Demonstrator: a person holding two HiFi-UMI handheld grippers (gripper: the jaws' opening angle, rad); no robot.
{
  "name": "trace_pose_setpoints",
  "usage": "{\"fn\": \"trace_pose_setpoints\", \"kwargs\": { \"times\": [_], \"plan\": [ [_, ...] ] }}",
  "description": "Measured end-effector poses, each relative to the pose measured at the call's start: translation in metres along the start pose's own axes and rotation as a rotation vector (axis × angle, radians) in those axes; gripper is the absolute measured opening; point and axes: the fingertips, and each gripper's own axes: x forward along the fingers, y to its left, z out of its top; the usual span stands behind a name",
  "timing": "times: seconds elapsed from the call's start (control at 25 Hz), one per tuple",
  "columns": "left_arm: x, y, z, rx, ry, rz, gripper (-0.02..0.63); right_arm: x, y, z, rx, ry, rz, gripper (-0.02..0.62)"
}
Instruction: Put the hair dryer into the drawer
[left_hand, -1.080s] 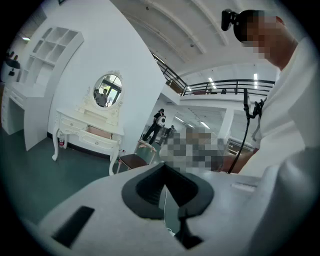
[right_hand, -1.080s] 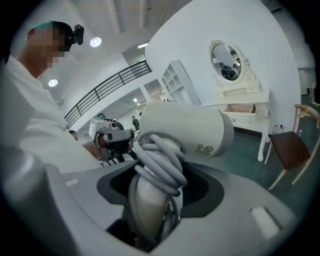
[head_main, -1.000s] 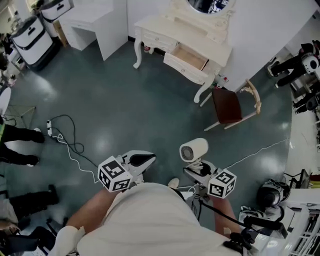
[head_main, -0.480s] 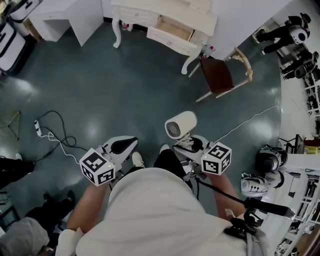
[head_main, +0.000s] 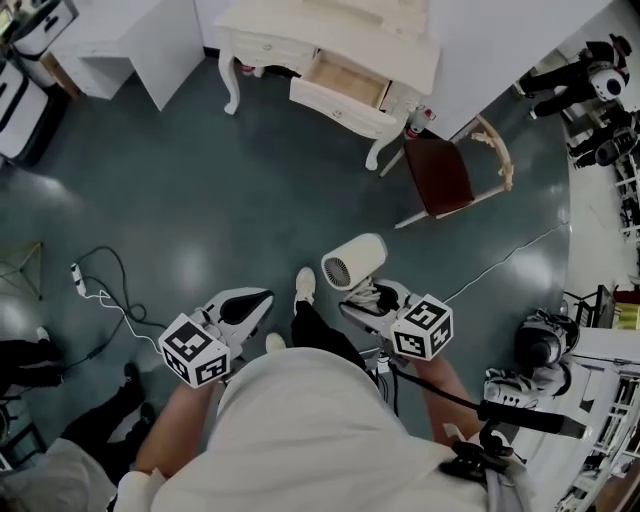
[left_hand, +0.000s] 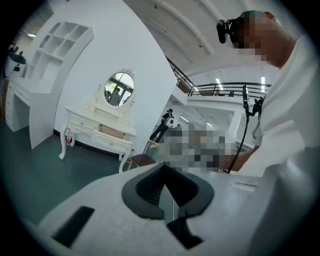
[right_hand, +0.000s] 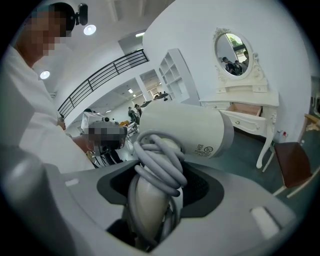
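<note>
A cream hair dryer (head_main: 352, 262) with its grey cord wound round the handle stands up from my right gripper (head_main: 365, 296), which is shut on the handle. In the right gripper view the hair dryer's barrel (right_hand: 185, 127) lies across above the gripper (right_hand: 155, 195), with the cord loops on the handle. My left gripper (head_main: 262, 298) is held beside it, shut and with nothing in it; its pads (left_hand: 167, 172) meet. The open drawer (head_main: 343, 82) juts from the cream dressing table (head_main: 270, 35) across the floor, also seen as the drawer (right_hand: 245, 109) and the drawer (left_hand: 111, 131).
A dark red chair (head_main: 437, 175) stands right of the dressing table. A power strip with black and white cables (head_main: 77, 275) lies on the green floor at left. A white cabinet (head_main: 130, 40) is at the back left. Robot equipment (head_main: 540, 345) crowds the right side.
The person has walked across the floor toward the dressing table, carrying both grippers along. A foot now shows ahead between the grippers. The hair dryer stays in the right gripper.
</note>
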Motion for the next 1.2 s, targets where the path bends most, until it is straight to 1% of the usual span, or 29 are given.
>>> {"fn": "trace_pose_setpoints", "kwargs": {
  "times": [0.2,0.36,0.52,0.64,0.76,0.92,1.04,1.2],
  "plan": [
    [0.051,0.054,0.066,0.051,0.032,0.04,-0.002,0.021,-0.074,0.068,-0.058,-0.016,0.024,0.244],
    [0.093,0.082,0.11,0.075,0.034,0.049,-0.002,0.029,-0.125,0.107,-0.087,-0.013,0.029,0.244],
    [0.129,0.109,0.134,0.063,0.037,0.031,-0.002,0.041,-0.173,0.134,-0.093,-0.005,0.021,0.244],
    [0.142,0.13,0.149,0.057,0.05,0.016,-0.002,0.051,-0.199,0.151,-0.073,0.001,0.013,0.244],
    [0.151,0.165,0.164,0.043,0.065,0.008,-0.002,0.067,-0.225,0.175,-0.064,0.007,-0.003,0.244],
    [0.167,0.219,0.193,0.054,0.077,-0.034,-0.002,0.092,-0.261,0.211,-0.052,0.009,-0.045,0.244],
    [0.175,0.26,0.228,0.075,0.087,-0.087,-0.002,0.114,-0.283,0.246,-0.031,0.005,-0.088,0.244],
    [0.181,0.316,0.28,0.131,0.106,-0.155,-0.002,0.147,-0.313,0.295,-0.015,0.003,-0.142,0.244]
  ]
}}
